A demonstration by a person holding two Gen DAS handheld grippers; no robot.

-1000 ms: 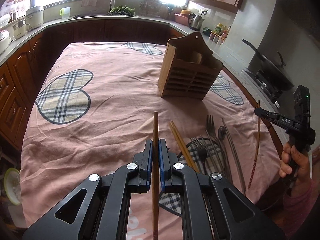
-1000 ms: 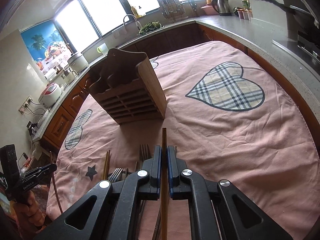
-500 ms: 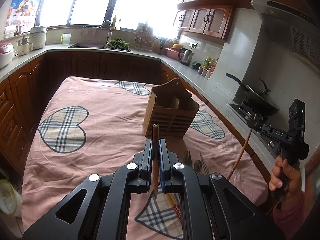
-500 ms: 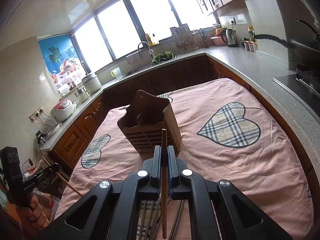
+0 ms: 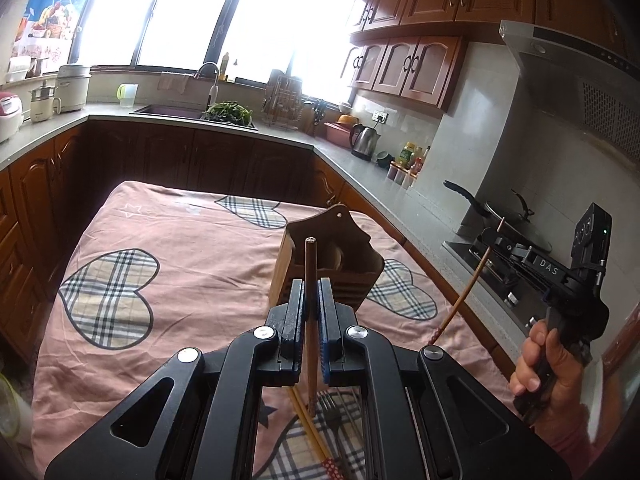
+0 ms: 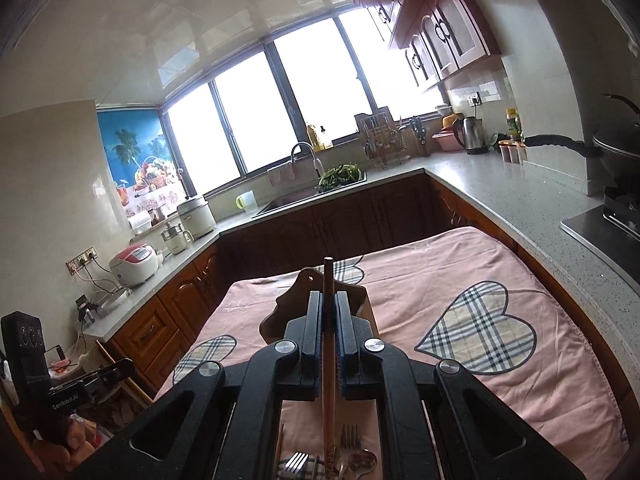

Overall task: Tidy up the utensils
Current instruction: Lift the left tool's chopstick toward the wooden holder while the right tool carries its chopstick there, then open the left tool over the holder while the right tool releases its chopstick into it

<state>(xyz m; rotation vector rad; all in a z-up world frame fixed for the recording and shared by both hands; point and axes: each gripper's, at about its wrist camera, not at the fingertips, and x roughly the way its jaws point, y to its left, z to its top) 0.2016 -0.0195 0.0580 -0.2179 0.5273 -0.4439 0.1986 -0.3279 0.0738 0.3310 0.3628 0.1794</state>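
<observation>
Left hand-held gripper (image 5: 311,304): blue-padded black jaws clamped on a slim round wooden chopstick (image 5: 310,280), tip sticking up past the pads. Right hand-held gripper (image 6: 329,320) likewise closed on its own thin wooden chopstick (image 6: 328,300), patterned end hanging below. Ahead of both, a slatted wooden utensil holder (image 5: 344,256) w/ scalloped back, standing on the pink cloth w/ plaid hearts (image 5: 180,264) over the counter. Beneath the grippers, on the cloth: metal forks (image 6: 350,436), a spoon (image 6: 362,460), more chopsticks (image 5: 308,424).
</observation>
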